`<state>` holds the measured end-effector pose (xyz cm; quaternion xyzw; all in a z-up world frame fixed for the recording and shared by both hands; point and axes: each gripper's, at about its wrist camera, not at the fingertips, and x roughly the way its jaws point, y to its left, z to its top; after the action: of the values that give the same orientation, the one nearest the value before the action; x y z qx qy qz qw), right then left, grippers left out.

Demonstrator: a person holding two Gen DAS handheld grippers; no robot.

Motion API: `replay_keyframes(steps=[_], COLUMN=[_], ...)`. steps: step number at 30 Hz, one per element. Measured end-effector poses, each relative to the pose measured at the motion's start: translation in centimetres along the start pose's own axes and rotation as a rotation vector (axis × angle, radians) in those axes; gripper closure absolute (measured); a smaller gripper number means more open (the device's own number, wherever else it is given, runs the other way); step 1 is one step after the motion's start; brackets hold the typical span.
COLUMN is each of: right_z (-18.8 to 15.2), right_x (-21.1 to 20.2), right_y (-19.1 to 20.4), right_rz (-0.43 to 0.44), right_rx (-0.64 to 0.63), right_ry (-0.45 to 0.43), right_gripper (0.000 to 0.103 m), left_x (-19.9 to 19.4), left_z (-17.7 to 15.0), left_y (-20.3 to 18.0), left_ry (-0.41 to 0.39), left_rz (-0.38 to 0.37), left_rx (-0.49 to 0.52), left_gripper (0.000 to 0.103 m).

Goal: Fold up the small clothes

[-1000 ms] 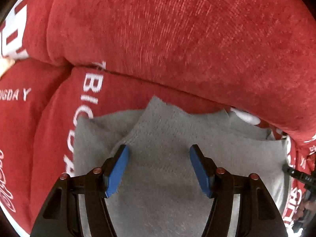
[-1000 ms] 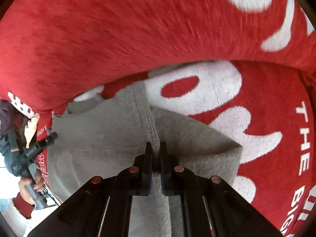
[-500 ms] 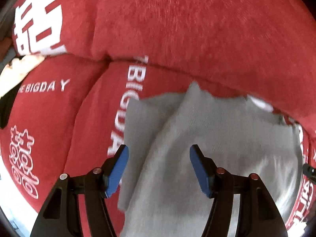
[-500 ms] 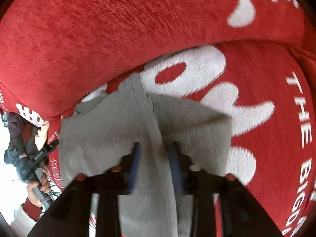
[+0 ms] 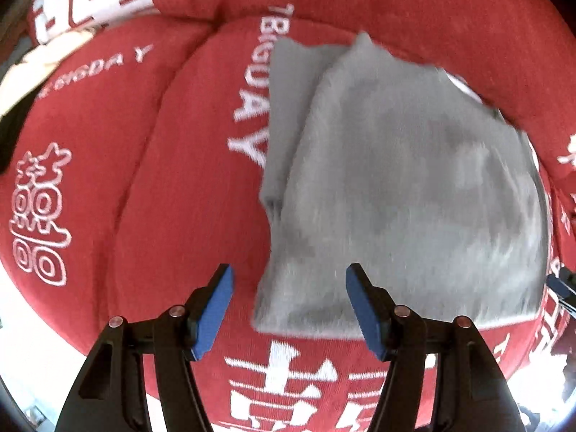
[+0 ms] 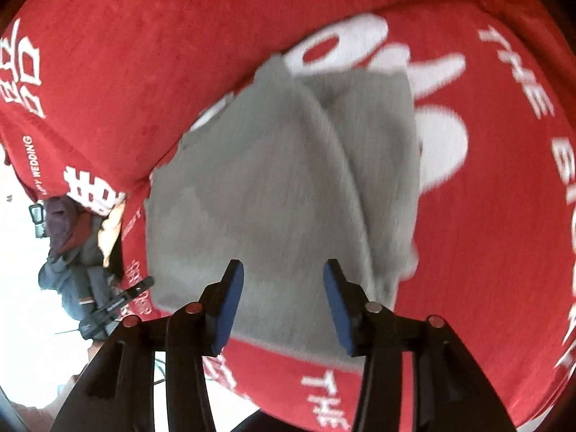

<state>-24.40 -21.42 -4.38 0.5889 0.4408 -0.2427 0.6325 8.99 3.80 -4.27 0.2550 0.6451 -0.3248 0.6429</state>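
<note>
Right wrist view: right gripper (image 6: 283,297) jaws have just been opening, nothing between them; folded grey knit garment (image 6: 284,187) lying on red printed sofa cushion (image 6: 504,216). Left gripper (image 5: 288,309) released, empty. Check edges are lining up before regrasping.

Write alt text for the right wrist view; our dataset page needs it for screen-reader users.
A folded grey garment lies on a red cushion printed with white lettering, seen from above. The right gripper is open above its near edge, having just opened its blue pads with nothing between them. At the left edge, a person's hand holds the left gripper.
</note>
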Motion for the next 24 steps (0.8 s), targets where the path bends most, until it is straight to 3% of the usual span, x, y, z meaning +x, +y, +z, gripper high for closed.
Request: replay_keyframes(steps=[6,11,12,14,16,17,19,20,21,22,23,24], right_z=[-5.4,-9.5,-10.0,-11.0,-11.4,-11.4,-11.3,-11.1,-10.7,-10.2,-9.7,-9.3], right_x=[0.8,0.6,0.5,0.4,0.6,0.8,1.3,1.6,1.6,1.6,1.6,1.2], right_y=[0.0,-2.0,-2.7,-4.5,-5.9,-6.7,-7.9,-8.0,-8.1,-8.0,-7.8,-7.4], right_rz=[0.010,0.015,0.017,0.045,0.083,0.113,0.162,0.186,0.195,0.179,0.166,0.158], right_rx=[0.091,0.217,0.252,0.351,0.426,0.469,0.526,0.543,0.554,0.559,0.556,0.535], right_ry=[-0.017,-0.070,-0.091,-0.159,-0.215,-0.248,-0.289,-0.311,-0.321,-0.311,-0.295,-0.292], right_gripper=[0.053,0.052,0.052,0.050,0.044,0.044,0.044,0.044,0.051,0.087,0.095,0.095], left_x=[1.0,1.0,1.0,1.3,1.4,1.5,1.5,1.5,1.4,1.2,1.0,0.8], left_z=[-1.5,-2.1,-2.1,-2.1,-1.9,-1.8,-1.5,-1.5,-1.4,-1.6,-1.8,-2.0], left_y=[-0.3,0.3,0.3,0.7,1.4,1.7,2.5,2.8,3.1,3.3,3.3,3.3], left_ry=[0.009,-0.003,-0.004,0.011,0.017,0.017,0.019,0.020,0.019,0.013,0.006,-0.002], left_rz=[-0.063,-0.158,-0.173,-0.210,-0.240,-0.244,-0.249,-0.253,-0.258,-0.261,-0.256,-0.247], left_rx=[0.084,0.109,0.119,0.140,0.145,0.147,0.155,0.154,0.152,0.155,0.162,0.170], left_gripper=[0.038,0.040,0.044,0.067,0.073,0.083,0.093,0.093,0.093,0.093,0.093,0.093])
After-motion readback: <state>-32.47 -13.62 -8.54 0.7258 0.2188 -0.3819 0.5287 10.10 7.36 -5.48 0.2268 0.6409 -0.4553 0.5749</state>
